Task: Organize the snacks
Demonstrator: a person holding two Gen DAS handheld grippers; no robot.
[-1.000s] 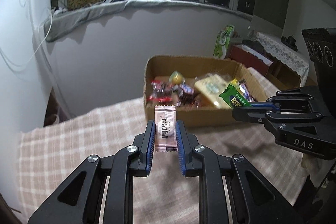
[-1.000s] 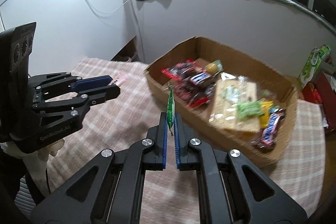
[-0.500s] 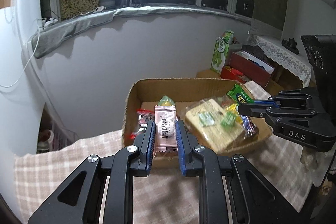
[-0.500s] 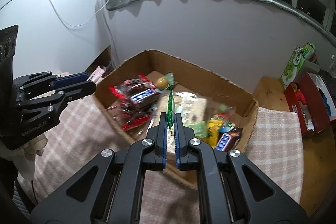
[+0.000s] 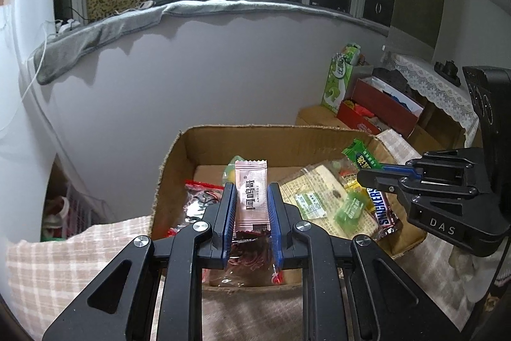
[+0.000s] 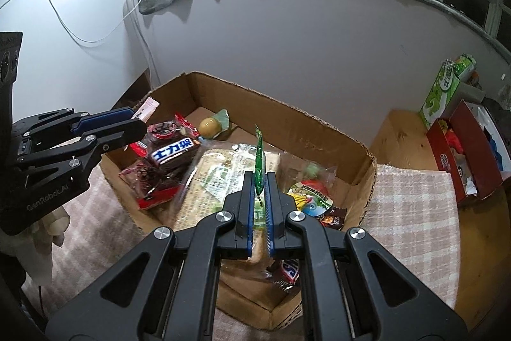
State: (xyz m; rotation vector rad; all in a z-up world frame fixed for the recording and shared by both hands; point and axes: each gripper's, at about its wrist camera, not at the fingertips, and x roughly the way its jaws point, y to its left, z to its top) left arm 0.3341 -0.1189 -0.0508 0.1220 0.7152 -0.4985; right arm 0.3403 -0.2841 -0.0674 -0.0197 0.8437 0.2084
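I have the left gripper clamped on a slim pale pink foil snack sachet printed with black Chinese characters, held upright over the near left part of the open brown cardboard box. My right gripper is pinched on a thin green plastic snack packet, edge-on above the box's middle. Both feel light, crinkly and slippery to me, so I'd grip mid-body, not the crimped ends. Below lie a Snickers bar and a dark red bar labelled 士力架.
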